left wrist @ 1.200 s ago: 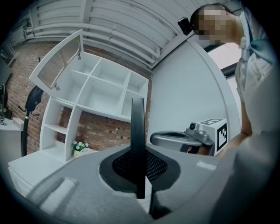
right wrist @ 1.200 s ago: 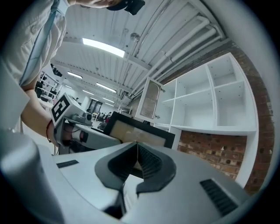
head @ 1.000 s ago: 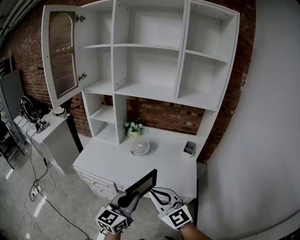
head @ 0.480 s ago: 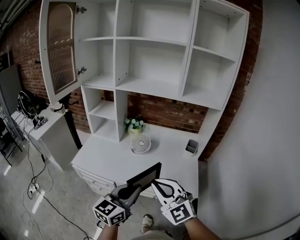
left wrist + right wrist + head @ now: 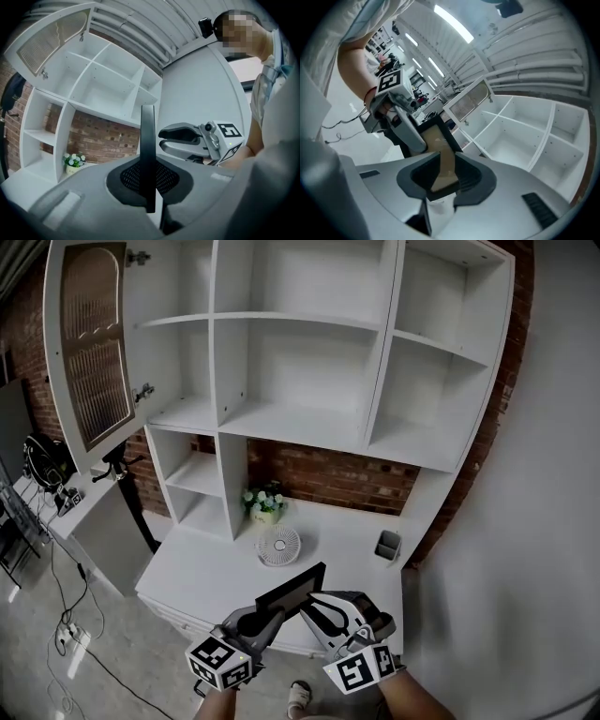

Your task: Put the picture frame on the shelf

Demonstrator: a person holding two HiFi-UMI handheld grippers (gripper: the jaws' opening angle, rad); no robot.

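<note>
1 picture frame (image 5: 292, 589). 1 left gripper (image 5: 271, 617), 1 right gripper (image 5: 315, 602). 1 shelf unit (image 5: 305, 418) with 1 door (image 5: 89, 343). 1 desk (image 5: 216, 568), 1 fan (image 5: 278, 546), 1 flower pot (image 5: 263, 503), 1 grey cup (image 5: 387, 545).

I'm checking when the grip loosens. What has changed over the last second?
The left tool and right tool carried the picture frame closer to the shelf. The right tool's jaws have just been opening, the frame's corner still between them. The left tool stays shut on the frame; fan and flowers sit unmoved on the desk.
</note>
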